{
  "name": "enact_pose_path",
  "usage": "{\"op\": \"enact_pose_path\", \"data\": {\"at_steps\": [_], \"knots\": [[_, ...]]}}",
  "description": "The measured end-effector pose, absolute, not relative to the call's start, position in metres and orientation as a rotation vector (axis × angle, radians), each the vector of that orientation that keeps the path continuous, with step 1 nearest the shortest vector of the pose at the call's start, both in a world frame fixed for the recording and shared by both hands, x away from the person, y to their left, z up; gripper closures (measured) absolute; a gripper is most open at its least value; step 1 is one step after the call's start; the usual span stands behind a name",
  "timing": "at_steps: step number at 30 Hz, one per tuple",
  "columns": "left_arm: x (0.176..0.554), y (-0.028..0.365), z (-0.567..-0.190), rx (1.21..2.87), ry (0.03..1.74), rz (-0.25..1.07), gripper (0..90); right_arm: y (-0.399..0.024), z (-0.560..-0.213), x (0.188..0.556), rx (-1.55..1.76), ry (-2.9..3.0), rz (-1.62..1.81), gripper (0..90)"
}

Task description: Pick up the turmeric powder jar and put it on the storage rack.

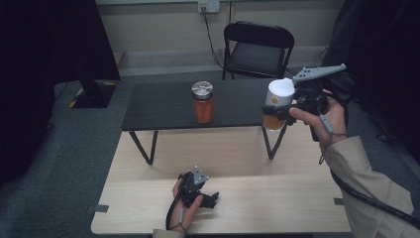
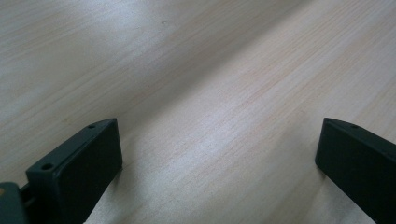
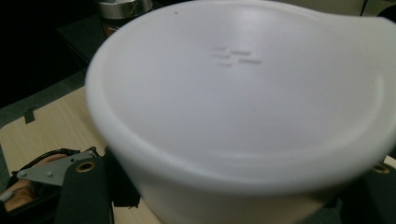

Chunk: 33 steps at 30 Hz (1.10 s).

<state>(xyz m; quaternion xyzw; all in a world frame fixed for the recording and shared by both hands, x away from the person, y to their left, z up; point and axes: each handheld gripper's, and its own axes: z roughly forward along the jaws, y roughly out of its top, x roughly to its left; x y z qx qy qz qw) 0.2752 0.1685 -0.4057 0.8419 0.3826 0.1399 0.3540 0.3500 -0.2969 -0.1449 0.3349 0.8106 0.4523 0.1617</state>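
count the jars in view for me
2. An orange-filled jar with a silver lid stands on the black shelf. A white-lidded jar is held off the table in the right claw.

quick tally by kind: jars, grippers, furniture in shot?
Jars: 2, one with a white lid held up in the right gripper, one with a silver lid standing on the black low table.
Grippers: 2, right shut on its jar, left gripper open on the wooden table.
Tables: 2.
Chairs: 1, a black folding chair.
Total: 7.
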Motion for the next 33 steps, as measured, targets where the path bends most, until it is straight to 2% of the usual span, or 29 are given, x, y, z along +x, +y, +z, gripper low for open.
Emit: {"op": "enact_pose_path", "data": {"at_steps": [33], "knots": [[0.274, 0.168, -0.406, 2.174, 0.992, 0.364, 0.1, -0.249, -0.149, 0.386, 0.970, 2.306, 1.262, 30.2]]}}
